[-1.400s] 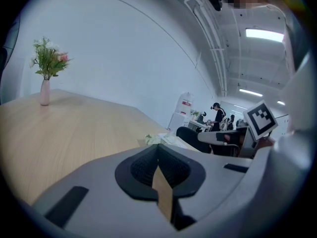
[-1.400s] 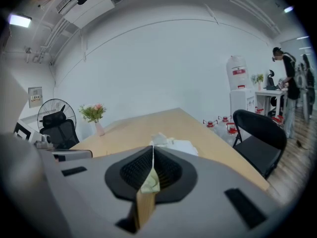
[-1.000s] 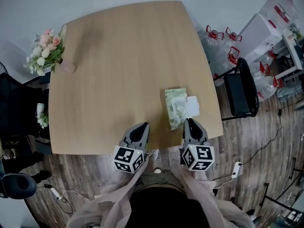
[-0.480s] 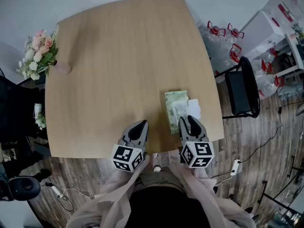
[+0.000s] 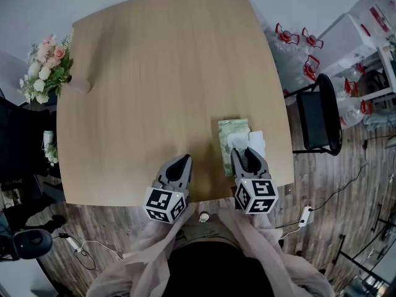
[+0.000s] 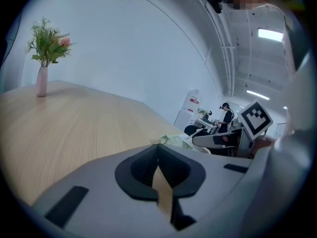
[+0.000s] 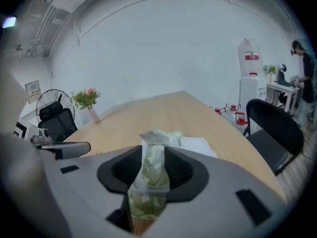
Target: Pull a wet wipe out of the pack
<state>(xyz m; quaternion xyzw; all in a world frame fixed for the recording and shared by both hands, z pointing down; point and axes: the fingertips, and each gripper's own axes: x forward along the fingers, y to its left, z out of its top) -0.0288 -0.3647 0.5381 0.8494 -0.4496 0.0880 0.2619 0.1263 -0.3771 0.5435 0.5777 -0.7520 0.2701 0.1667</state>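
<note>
The green wet wipe pack point(image 5: 229, 133) lies near the table's right front edge, with its white lid flap point(image 5: 258, 140) folded open to the right. A crumpled wipe point(image 5: 238, 142) point(image 7: 157, 139) sticks up from its opening. My right gripper point(image 5: 245, 155) point(image 7: 151, 158) sits at the pack's near end. Its jaws have just been opening, and the pack point(image 7: 146, 195) and wipe show in the gap without being pressed. My left gripper point(image 5: 181, 163) point(image 6: 159, 171) hovers over bare table to the pack's left, shut and holding nothing.
A vase of flowers point(image 5: 46, 67) point(image 6: 43, 58) stands at the table's far left corner. A black chair point(image 5: 318, 113) and water bottles point(image 5: 291, 39) are on the floor to the right. The table's front edge point(image 5: 124, 202) runs just under both grippers.
The right gripper's jaws have opened and it has moved forward over the pack's near end. A wipe now stands up from the pack. The left gripper has crept forward slightly.
</note>
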